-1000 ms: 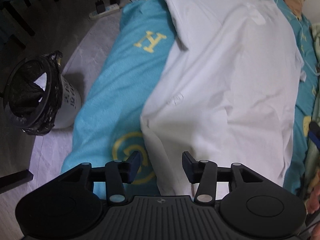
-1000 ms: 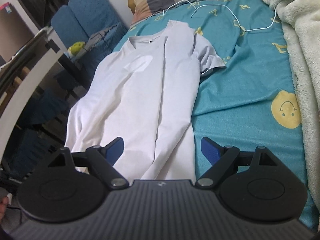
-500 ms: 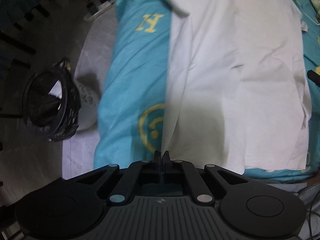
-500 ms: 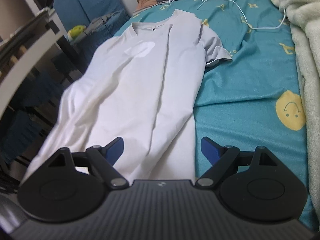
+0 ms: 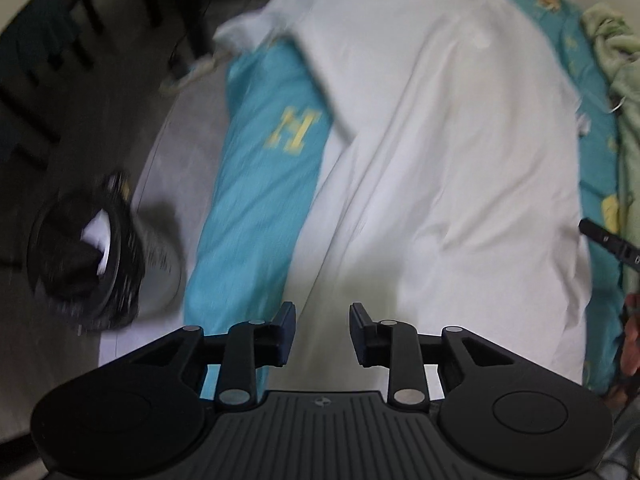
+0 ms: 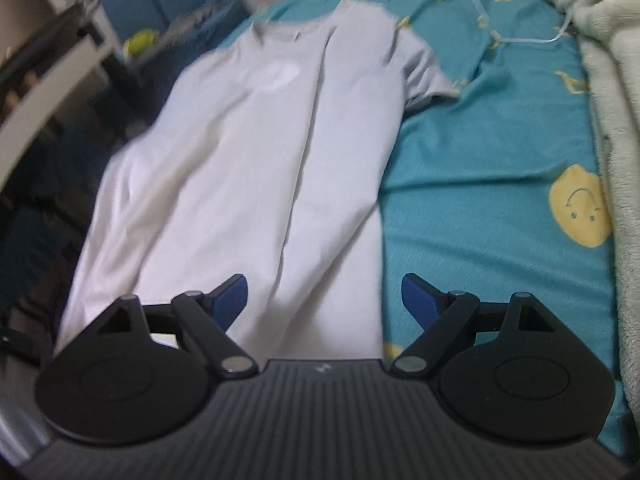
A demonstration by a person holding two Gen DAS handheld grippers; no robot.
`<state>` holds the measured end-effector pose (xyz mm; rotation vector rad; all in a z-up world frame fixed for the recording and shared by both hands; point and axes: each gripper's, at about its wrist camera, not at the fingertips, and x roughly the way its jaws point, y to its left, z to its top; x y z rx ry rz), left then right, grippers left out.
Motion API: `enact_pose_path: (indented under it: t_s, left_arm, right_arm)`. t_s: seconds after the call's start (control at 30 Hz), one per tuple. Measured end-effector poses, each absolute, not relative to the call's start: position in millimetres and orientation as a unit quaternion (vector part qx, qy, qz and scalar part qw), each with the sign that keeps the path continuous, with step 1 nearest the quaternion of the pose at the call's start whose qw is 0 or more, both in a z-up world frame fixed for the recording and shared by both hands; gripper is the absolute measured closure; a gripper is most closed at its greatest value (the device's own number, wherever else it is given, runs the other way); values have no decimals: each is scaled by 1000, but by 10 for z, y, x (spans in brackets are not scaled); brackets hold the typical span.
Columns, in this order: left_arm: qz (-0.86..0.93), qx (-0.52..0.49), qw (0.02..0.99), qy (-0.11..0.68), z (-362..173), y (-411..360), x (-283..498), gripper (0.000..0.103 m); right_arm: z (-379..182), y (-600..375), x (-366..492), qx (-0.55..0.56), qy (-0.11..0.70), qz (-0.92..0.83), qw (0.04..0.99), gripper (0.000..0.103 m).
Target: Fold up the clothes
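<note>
We hover both claws released at the hem: white T-shirt (image 6: pixel 256 152) runs lengthwise away from us, left claw (image 5: pixel 322 330) over its edge, right claw (image 6: pixel 323 296) wider.

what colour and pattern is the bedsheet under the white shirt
Teal bedsheet with yellow smiley faces and letter motifs, clearest in the right wrist view.

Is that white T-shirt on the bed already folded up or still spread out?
Mostly spread out: the white T-shirt lies full length, neck to hem, one sleeve out flat.
</note>
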<state>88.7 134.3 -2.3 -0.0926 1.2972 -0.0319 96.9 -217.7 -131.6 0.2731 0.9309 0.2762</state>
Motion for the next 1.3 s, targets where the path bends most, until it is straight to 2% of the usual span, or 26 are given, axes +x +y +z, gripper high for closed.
enact_pose_path:
  t_s: [0.1,0.13,0.27,0.3,0.33,0.37,0.47,0.57,0.77,0.8,0.87,1.13,1.2,1.3]
  left_arm:
    - [-27,-63,837,543,152,1042,1007,62]
    - [-35,-68,849,522,188,913,1031,57]
    - [-60,-90,883,457,225,388,1142,56]
    - [-70,-94,885,450,186,262,1177,56]
    - [-81,-100,886,445,152,140,1218,56]
    - [-88,-105,888,438,116,27,1261,56]
    - [-90,-84,897,424,-73,-229,1399,56]
    - [-98,-72,899,420,-449,-150,1492,56]
    - [-105,-49,896,428,-953,6,1691,56]
    - [-104,-44,896,430,-991,14,1718,56]
    - [-103,-37,895,432,-1043,23,1751,56]
    - [-98,-76,893,432,-1074,284,1823,56]
    - [-93,-90,895,427,-1042,382,1830,56]
    - [-89,-114,896,420,-1026,531,1816,57]
  right_arm:
    - [-1232,-2339,1004,177,412,122,886,18]
    - [-1205,-2397,1026,191,398,116,890,18]
    - [-1192,-2677,1169,250,364,82,894,18]
    - [-1206,-2740,1219,263,359,77,892,19]
    - [-1221,-2792,1273,272,356,70,891,26]
    - [-1236,-2839,1333,280,352,66,891,27]
    - [-1301,-2974,1528,309,340,56,886,28]
    - [-1460,-3080,1793,357,340,49,869,43]
    - [-1817,-3010,2351,373,350,30,859,44]
    - [-1837,-2980,2402,361,348,27,865,49]
    - [-1865,-2916,2494,334,342,21,878,96]
    - [-1357,-2379,2473,171,232,69,955,96]
    - [-1332,-2173,2483,159,238,118,951,96]
    - [-1506,-1844,2518,140,288,183,930,96]
